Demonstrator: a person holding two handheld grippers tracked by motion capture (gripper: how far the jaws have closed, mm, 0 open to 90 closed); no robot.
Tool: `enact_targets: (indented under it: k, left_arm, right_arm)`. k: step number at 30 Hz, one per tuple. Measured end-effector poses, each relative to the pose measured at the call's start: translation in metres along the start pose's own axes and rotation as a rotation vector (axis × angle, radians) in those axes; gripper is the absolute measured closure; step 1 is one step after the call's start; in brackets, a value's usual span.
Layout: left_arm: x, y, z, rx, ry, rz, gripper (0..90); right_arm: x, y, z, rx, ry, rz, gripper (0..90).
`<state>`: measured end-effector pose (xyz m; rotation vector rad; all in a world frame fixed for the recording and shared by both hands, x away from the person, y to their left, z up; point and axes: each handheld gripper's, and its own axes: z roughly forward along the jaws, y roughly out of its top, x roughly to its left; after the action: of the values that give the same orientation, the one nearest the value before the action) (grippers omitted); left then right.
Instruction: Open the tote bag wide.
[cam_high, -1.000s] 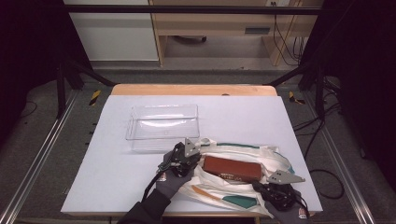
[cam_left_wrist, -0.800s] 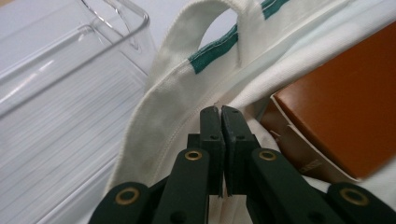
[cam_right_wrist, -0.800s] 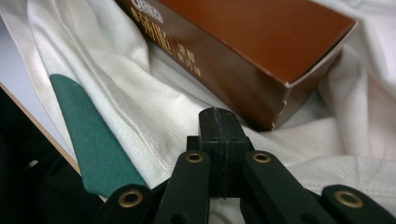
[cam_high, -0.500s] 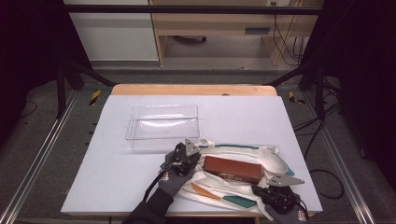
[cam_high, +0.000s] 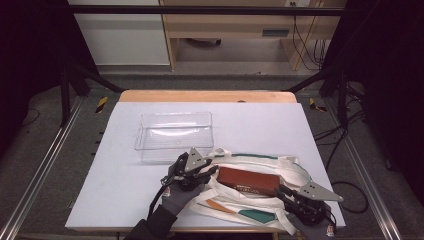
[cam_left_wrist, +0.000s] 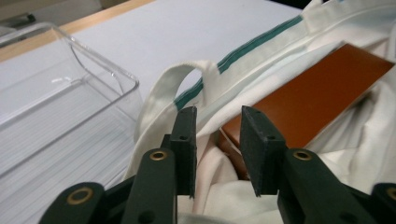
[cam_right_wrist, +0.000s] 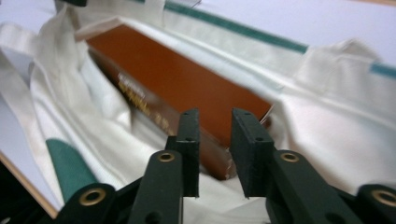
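Two hand-held grippers sit at either end of the brown book (cam_high: 247, 181), which lies in the mouth of the white tote bag (cam_high: 260, 212) on the counter (cam_high: 310, 130). My left hand-held gripper (cam_high: 206, 172) has just been opening; in the left gripper view its jaws stand apart with nothing between them, the bag's handle loop (cam_left_wrist: 187, 81) and green-striped rim just beyond the tips. My right hand-held gripper (cam_high: 286, 192) has also just been opening, and in the right gripper view its jaws are spread with the book's near corner (cam_right_wrist: 219, 163) in line with the gap, no pad pressing on it that I can see.

So both grips are loose, and I judge the book is only partly inside the bag. The risk is that slack cloth folds back over the opening and blocks the book from sliding deeper. If I close the right jaws now, I may pinch fabric together with the cover and drag the whole bag toward the counter's near edge, which is close. The clear plastic bin (cam_high: 172, 136) sits just beyond my left hand; a careless lift of the handle could knock it.
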<state>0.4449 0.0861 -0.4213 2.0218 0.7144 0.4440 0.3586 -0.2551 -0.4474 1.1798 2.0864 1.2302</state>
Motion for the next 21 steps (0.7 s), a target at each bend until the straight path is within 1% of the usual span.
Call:
enact_targets:
  k: [1,2,3,4,5,6,7,10,11,12,13,14,16,18,21]
  left_arm:
    - [-0.001,0.002,-0.002,-0.007,-0.006,0.005,64.3]
    - [-0.001,0.003,-0.003,-0.009,-0.014,0.01,64.3]
    - [-0.002,0.005,-0.004,-0.013,-0.022,0.017,62.0]
    - [-0.003,0.006,-0.005,-0.017,-0.021,0.024,62.0]
    - [-0.004,0.008,-0.005,-0.015,-0.026,0.032,59.8]
    - [-0.005,0.01,-0.005,-0.012,-0.033,0.037,59.8]
    - [-0.007,0.011,-0.005,-0.013,-0.037,0.043,58.4]
    - [-0.011,0.015,-0.002,-0.008,-0.034,0.058,52.8]
    - [-0.012,0.016,-0.001,-0.006,-0.039,0.068,49.9]
    - [-0.014,0.018,0.001,-0.002,-0.05,0.078,49.9]
    - [-0.016,0.02,0.004,0.009,-0.068,0.097,47.7]
    - [-0.016,0.02,0.004,0.009,-0.068,0.097,46.3]
    - [-0.018,0.022,0.011,0.043,-0.091,0.121,43.2]
    - [-0.019,0.023,0.016,0.061,-0.099,0.143,42.5]
    - [-0.021,0.023,0.022,0.08,-0.133,0.156,41.1]
  right_arm:
    - [-0.003,0.003,-0.002,-0.02,-0.018,0.01,68.2]
    - [-0.003,0.003,-0.002,-0.02,-0.018,0.01,68.2]
    - [-0.005,0.004,-0.002,-0.034,-0.026,0.008,63.8]
    - [-0.005,0.004,-0.002,-0.034,-0.026,0.008,63.8]
    - [-0.006,0.006,-0.002,-0.044,-0.042,0.016,60.4]
    - [-0.006,0.006,-0.002,-0.044,-0.042,0.016,60.4]
    - [-0.007,0.007,-0.002,-0.048,-0.042,0.018,58.5]
    - [-0.009,0.014,-0.003,-0.06,-0.047,0.035,53.5]
    - [-0.01,0.018,-0.004,-0.071,-0.052,0.033,52.2]
    - [-0.01,0.018,-0.004,-0.071,-0.052,0.033,52.2]
    - [-0.01,0.022,-0.005,-0.08,-0.056,0.035,51.2]
    - [-0.011,0.023,-0.006,-0.085,-0.058,0.035,50.9]
    - [-0.013,0.027,-0.008,-0.094,-0.062,0.037,50.3]
    - [-0.013,0.027,-0.009,-0.096,-0.066,0.038,50.0]
    - [-0.015,0.03,-0.01,-0.1,-0.073,0.039,48.7]
